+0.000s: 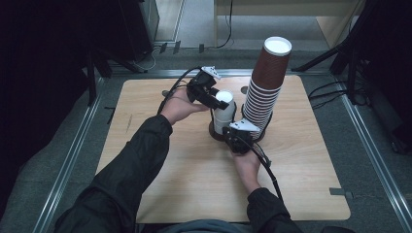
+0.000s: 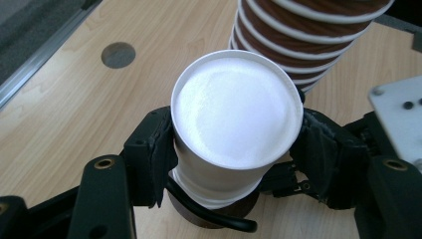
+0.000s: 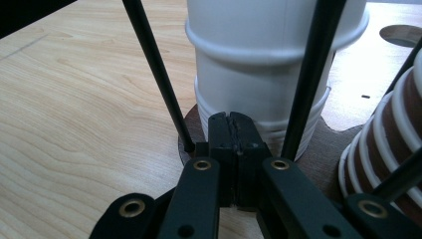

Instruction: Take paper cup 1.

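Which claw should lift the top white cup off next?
Left. The left claw already squeezes the top white cup on both sides. The right claw is shut low at the brown base, probably holding it down.

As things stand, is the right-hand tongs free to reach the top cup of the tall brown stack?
Probably not right now: the right tongs sit shut low at the brown base beneath the white cup, while the brown stack's top rises well above them.
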`<state>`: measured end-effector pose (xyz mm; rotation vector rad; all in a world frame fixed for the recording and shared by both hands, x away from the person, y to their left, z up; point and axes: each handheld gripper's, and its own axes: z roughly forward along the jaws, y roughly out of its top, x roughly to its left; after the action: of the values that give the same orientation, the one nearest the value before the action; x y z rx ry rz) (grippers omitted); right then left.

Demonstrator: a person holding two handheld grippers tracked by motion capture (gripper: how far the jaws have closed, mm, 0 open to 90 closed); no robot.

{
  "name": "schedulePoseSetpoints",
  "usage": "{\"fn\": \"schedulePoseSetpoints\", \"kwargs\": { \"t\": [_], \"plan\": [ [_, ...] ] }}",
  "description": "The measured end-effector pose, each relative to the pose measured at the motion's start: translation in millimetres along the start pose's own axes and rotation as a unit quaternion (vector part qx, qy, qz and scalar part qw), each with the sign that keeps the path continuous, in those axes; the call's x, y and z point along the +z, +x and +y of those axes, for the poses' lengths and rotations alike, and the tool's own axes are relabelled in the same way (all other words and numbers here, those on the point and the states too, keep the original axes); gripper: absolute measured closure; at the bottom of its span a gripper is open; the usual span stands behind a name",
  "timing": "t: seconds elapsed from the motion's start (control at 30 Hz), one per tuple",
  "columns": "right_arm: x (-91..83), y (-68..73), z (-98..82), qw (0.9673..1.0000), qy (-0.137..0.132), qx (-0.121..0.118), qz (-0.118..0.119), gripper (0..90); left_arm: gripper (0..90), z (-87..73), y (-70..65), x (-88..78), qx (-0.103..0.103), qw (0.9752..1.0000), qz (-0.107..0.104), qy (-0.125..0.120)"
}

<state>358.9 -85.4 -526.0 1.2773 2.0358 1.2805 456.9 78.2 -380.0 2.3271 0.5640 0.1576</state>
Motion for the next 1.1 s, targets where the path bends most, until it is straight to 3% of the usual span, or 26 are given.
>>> {"fn": "schedulePoseSetpoints", "kwargs": {
  "t": [0.43, 0.7, 0.87, 1.03, 1.1],
  "plan": [
    [-3.4, -0.2, 1.1, 1.0000, 0.003, 0.002, 0.008, 89.4, 35.5, 18.5, -7.4, -33.1, 0.009, 0.9998, 0.009, -0.013],
    [-14.1, 4.8, 3.4, 0.9994, 0.012, -0.024, 0.023, 90.0, 35.5, 21.6, -12.3, -58.6, 0.011, 0.9996, 0.013, -0.024],
    [-31.3, 7.2, 11.4, 0.9985, 0.003, -0.020, 0.051, 90.0, 35.5, 19.8, -20.3, -78.3, 0.013, 0.9993, -0.007, -0.034],
    [-47.4, 9.7, 19.1, 0.9964, 0.002, -0.045, 0.072, 89.7, 35.4, 13.9, -31.5, -89.5, 0.030, 0.9990, -0.001, -0.032],
    [-60.1, 6.7, 23.6, 0.9936, 0.004, -0.049, 0.102, 87.0, 35.4, 6.2, -37.9, -93.4, 0.037, 0.9989, 0.000, -0.030]
  ]
}}
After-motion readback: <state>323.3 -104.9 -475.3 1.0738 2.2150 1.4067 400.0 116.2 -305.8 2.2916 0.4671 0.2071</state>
